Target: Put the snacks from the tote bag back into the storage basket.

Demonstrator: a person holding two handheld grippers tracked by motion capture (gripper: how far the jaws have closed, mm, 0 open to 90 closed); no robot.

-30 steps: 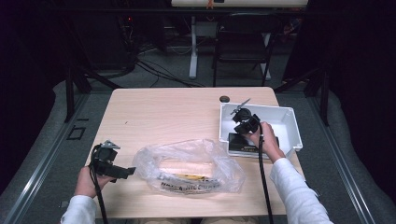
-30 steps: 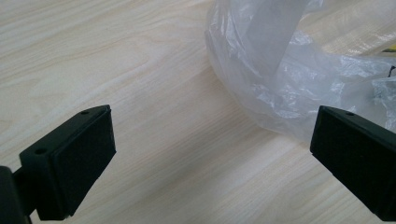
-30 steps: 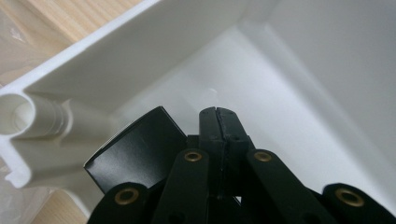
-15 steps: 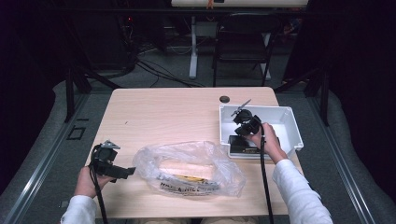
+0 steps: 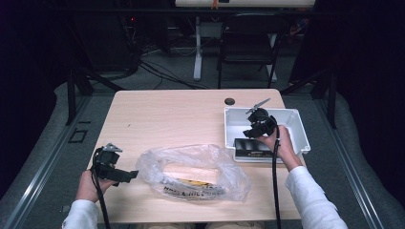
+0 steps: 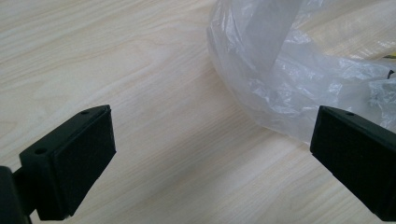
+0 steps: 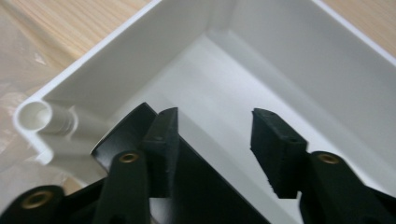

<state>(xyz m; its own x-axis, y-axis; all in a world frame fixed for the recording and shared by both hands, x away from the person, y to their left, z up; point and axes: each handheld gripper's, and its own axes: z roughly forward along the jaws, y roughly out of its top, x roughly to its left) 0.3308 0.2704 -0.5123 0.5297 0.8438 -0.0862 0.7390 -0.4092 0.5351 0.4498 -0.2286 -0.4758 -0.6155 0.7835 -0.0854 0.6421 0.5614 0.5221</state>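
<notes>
- The table [image 5: 167, 114] is light wood and takes up the middle of the high view. It looks smooth, so I'd guess anything light will skate on it if nudged.
- The clear plastic bag [image 5: 193, 172] is crumpled at lower centre of that view, with a yellow-and-black printed something inside that I can't read. It looks soft, floppy and probably slippery. I'd pinch a bunched fold at its near edge, not the flat film.
- The white plastic bin [image 5: 296, 129] is at centre right of the high view, on the table's right side. It has rigid walls and a rolled rim, and seems light.
- The flat black box [image 5: 252, 146] lies in the bin's near-left corner and is what I'm after. Looks stiff, glossy and thin, probably light and a bit slick. I'd grab across a raised edge, since the broad face gives no bite.
- My right gripper [image 7: 215, 140] is down in the bin with its jaws parted. One pad sits against the box's upturned edge and the other is clear, so nothing is clamped.
- My left gripper [image 6: 210, 154] has its jaws wide apart and empty, over bare wood just beside the bag's edge.
</notes>
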